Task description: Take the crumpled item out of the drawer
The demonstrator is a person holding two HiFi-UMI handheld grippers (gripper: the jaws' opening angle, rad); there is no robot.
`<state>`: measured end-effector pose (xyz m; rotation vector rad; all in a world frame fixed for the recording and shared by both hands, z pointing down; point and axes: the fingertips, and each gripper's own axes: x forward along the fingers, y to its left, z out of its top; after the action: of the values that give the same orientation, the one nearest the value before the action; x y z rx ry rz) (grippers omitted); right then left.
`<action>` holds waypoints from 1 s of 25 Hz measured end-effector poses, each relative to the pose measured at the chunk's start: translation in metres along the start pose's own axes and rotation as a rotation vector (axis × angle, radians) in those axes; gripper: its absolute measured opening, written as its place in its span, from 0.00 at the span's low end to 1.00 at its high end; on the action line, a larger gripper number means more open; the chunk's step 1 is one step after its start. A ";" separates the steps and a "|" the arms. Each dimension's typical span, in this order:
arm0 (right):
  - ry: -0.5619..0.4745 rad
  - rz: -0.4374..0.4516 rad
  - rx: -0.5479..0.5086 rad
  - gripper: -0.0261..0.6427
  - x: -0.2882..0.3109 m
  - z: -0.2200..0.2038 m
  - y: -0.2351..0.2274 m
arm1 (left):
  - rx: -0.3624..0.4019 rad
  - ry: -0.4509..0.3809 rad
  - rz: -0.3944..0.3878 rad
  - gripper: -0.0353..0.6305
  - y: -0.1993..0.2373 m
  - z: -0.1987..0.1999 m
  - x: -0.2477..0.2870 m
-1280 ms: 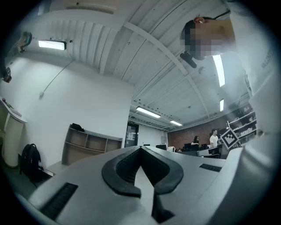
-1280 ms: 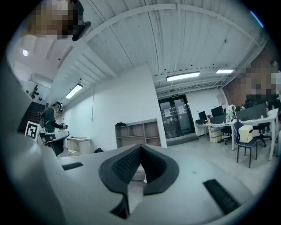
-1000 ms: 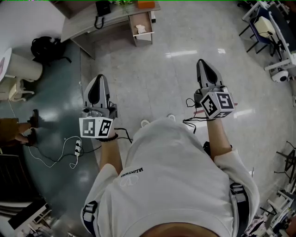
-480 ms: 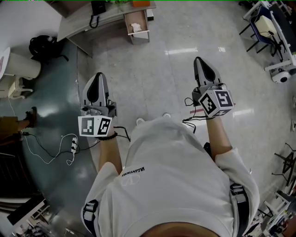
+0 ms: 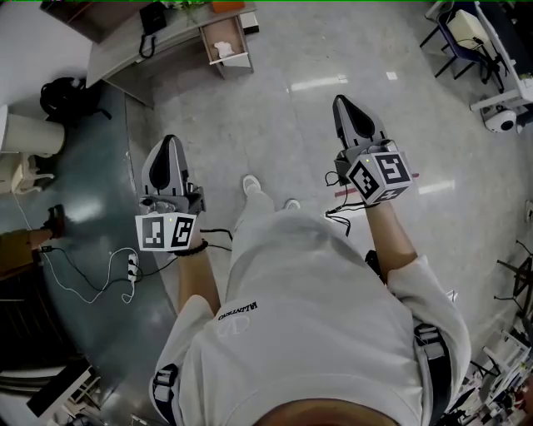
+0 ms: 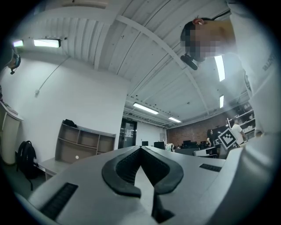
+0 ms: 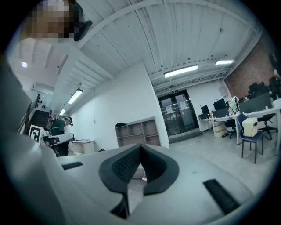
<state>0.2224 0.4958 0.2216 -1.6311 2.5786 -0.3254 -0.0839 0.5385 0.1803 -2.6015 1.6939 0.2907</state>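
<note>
Far ahead at the top of the head view, an open drawer (image 5: 226, 43) stands beside a grey desk (image 5: 117, 48), and a white crumpled item (image 5: 223, 50) lies inside it. My left gripper (image 5: 169, 141) is held out at waist height over the floor, shut with nothing in it; its jaws (image 6: 140, 148) meet at the tips in the left gripper view. My right gripper (image 5: 342, 102) is also shut and empty, its tips (image 7: 141, 146) touching. Both grippers are well short of the drawer.
A black telephone (image 5: 151, 17) sits on the desk. A black backpack (image 5: 62, 93) and a white bin (image 5: 29, 133) are at the left, a power strip with cable (image 5: 129, 268) on the floor. Office chairs (image 5: 454, 33) stand at the upper right. My shoe (image 5: 251, 184) is forward.
The person has walked on: the desk and drawer slid toward the upper left of the head view and one foot came forward. Both grippers stayed shut and empty.
</note>
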 end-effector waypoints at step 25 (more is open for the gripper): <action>0.028 -0.027 -0.046 0.04 0.178 0.004 0.018 | -0.069 0.009 -0.060 0.05 0.139 -0.036 0.125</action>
<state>0.1304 0.3428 0.2229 -1.6892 2.6057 -0.2946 -0.1555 0.3642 0.2060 -2.7008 1.6333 0.3423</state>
